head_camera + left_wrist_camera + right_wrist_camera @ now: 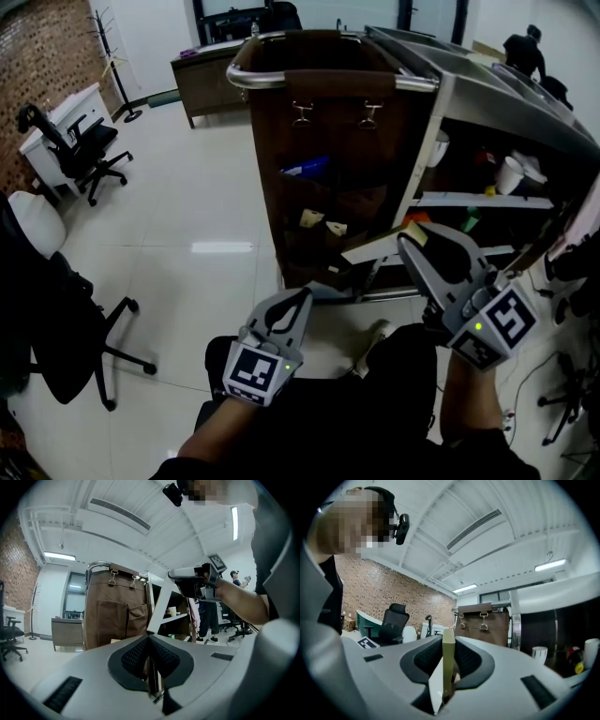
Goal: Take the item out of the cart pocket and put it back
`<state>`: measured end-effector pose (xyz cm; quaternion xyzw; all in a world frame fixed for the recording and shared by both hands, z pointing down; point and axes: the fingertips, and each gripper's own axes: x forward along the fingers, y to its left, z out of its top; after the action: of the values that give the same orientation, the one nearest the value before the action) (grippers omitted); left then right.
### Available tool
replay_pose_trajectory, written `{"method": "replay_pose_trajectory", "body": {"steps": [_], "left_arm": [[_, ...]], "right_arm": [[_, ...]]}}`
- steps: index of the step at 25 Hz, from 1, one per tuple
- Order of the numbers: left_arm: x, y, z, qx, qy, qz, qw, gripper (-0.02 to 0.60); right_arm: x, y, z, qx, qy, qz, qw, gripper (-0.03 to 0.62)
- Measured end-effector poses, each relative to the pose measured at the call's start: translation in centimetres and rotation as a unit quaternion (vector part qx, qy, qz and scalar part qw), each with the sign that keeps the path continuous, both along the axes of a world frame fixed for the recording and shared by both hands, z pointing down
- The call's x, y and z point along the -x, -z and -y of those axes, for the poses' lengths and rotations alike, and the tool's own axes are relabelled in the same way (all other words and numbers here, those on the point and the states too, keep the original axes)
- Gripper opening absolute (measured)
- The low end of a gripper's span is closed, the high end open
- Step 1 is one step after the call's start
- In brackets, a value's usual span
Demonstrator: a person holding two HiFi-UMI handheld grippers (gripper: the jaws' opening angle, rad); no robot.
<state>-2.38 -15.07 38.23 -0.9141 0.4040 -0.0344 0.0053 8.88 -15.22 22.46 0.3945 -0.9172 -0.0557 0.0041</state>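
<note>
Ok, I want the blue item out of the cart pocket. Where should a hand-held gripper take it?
Likely the exposed part of the blue item, coming from the front of the brown bag and above: only that part shows over the pocket edge; the rest is hidden.

1. The box point(375, 247) is thin and flat, with a white broad face and an olive-tan narrow edge point(448, 660). It is out of the pocket and in the air, clamped at one end between the jaws of the right gripper point(417, 234). It lies roughly level, its free end pointing at the cart point(441, 84), close to the lower part of the cart's brown side.
2. The pockets point(319, 202) are open-topped brown fabric pouches in rows on the cart's end panel. I cannot tell which one the box fits.
</note>
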Motion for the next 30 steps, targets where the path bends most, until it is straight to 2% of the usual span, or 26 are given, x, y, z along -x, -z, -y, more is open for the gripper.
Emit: {"method": "replay_pose_trajectory", "body": {"steps": [7, 10, 12, 19, 25, 30], "left_arm": [[0.0, -0.3, -0.1, 0.002, -0.002, 0.0, 1.0, 0.0], [0.1, -0.3, -0.1, 0.005, 0.0, -0.003, 1.0, 0.0], [0.2, -0.3, -0.2, 0.006, 0.0, -0.003, 1.0, 0.0], [0.1, -0.5, -0.3, 0.01, 0.0, -0.003, 0.9999, 0.0], [0.2, -1.0, -0.4, 0.018, -0.002, -0.008, 0.9998, 0.0], [0.2, -1.0, -0.3, 0.018, -0.002, -0.009, 0.9998, 0.0]], "right_arm": [[-0.3, 6.3, 1.2, -0.065, -0.015, 0.008, 0.998, 0.095], [-0.8, 8.2, 2.8, -0.096, -0.04, -0.002, 0.995, 0.095], [-1.1, 8.6, 4.4, -0.1, -0.055, -0.008, 0.993, 0.095], [-0.7, 7.8, 10.0, -0.082, -0.071, -0.022, 0.994, 0.095], [0.9, 2.5, 14.7, -0.007, -0.066, -0.064, 0.996, 0.097], [2.0, -2.4, 16.8, 0.036, -0.068, -0.108, 0.991, 0.096]]}}
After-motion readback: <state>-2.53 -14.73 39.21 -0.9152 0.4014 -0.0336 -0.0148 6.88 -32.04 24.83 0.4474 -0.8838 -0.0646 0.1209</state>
